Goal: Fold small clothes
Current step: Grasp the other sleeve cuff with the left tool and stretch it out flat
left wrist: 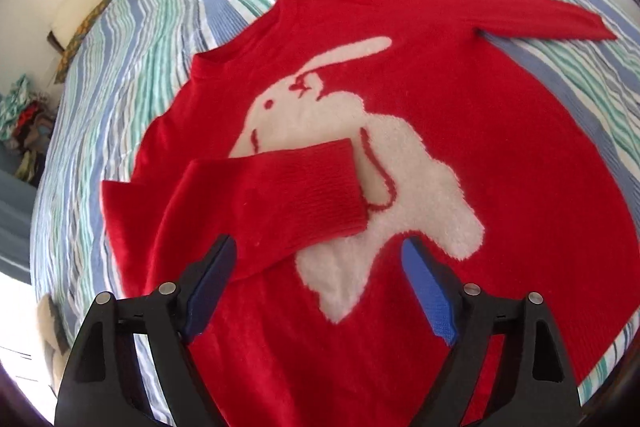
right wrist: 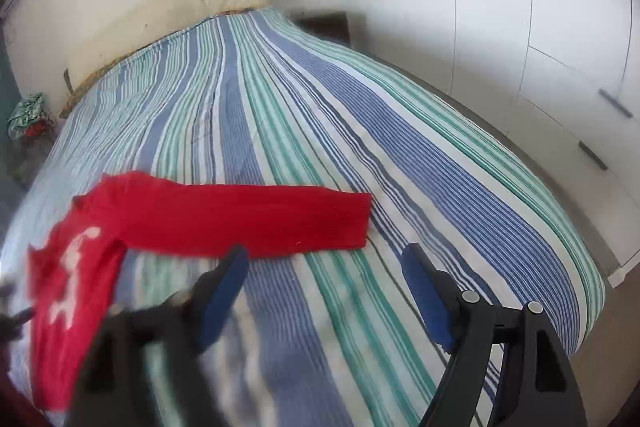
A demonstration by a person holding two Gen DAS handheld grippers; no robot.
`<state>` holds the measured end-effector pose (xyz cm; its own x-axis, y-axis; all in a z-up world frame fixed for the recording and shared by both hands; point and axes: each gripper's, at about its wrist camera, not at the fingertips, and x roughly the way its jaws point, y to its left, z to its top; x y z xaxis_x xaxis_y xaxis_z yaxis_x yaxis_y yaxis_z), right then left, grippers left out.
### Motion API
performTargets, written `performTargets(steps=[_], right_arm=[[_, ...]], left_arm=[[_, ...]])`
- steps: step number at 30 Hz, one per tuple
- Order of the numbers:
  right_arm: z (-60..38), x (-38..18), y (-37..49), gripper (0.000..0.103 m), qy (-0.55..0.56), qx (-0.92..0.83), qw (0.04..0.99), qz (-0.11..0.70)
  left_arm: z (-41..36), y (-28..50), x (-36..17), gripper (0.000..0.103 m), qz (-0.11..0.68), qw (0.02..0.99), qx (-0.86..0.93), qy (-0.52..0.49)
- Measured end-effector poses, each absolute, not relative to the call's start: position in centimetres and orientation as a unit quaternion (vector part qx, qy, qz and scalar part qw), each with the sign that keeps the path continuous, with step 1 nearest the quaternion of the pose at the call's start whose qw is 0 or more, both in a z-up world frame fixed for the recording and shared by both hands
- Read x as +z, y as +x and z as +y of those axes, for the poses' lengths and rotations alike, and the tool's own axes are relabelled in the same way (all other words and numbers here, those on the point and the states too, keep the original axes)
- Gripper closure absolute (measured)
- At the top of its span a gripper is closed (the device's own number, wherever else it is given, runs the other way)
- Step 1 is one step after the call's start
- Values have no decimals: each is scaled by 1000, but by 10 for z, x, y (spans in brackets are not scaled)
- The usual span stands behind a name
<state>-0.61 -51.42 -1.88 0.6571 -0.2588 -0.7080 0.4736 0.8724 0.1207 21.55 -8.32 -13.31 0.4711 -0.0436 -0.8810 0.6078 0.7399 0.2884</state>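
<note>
Left wrist view: your left gripper (left wrist: pixel 318 259) hangs wide apart, nothing between its pads, over the red sweater (left wrist: pixel 500 155) spread flat on the striped bedspread (left wrist: pixel 132 67), one sleeve (left wrist: pixel 280 195) folded across the white rabbit (left wrist: pixel 400 163). Cream headboard (right wrist: pixel 168 11) behind, white wardrobe doors (right wrist: pixel 520 7) at right. Your right gripper (right wrist: pixel 326 263) gapes empty above the outstretched sleeve (right wrist: pixel 240 219). No lettering readable anywhere.

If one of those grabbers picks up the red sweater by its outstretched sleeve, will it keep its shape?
Probably not. The red sweater looks like soft knit, so it would likely droop. The outstretched sleeve lies limp on the bedspread. Its fuzzy surface should grip rather than slip.
</note>
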Motion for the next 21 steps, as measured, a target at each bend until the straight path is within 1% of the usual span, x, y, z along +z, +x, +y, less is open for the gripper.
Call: performTargets(steps=[1, 2, 4, 5, 6, 7, 10, 13, 15, 18, 21], right_arm=[[-503, -17, -13, 21, 146, -193, 903, 354], [-492, -16, -18, 21, 142, -182, 908, 350], [-474, -13, -28, 21, 130, -171, 917, 338], [-466, -11, -33, 21, 122, -169, 921, 328], [-459, -8, -36, 21, 112, -169, 926, 319], [-453, -6, -37, 21, 100, -168, 930, 311], [-443, -3, -38, 21, 78, -170, 936, 299], [-445, -5, -33, 21, 82, -171, 934, 302], [-447, -7, -33, 21, 87, -173, 933, 302], [-451, -7, -35, 21, 92, -179, 933, 297], [-453, -8, -35, 21, 97, -184, 932, 298]], left_arm=[[-89, 223, -144, 22, 485, 798, -202, 296], [-91, 230, -151, 27, 495, 797, -202, 283], [-83, 241, -152, 44, 508, 806, -204, 225], [-77, 245, -147, 65, 515, 811, -201, 194], [-70, 249, -141, 89, 521, 813, -197, 166], [-62, 252, -133, 95, 525, 817, -193, 144], [-18, 255, -92, 96, 503, 841, -184, 75], [56, 265, -51, 96, 472, 873, -126, 5], [116, 270, -35, 96, 455, 888, -52, -33], [203, 275, -38, 96, 452, 886, 81, -59], [267, 275, -63, 96, 465, 862, 193, -56]])
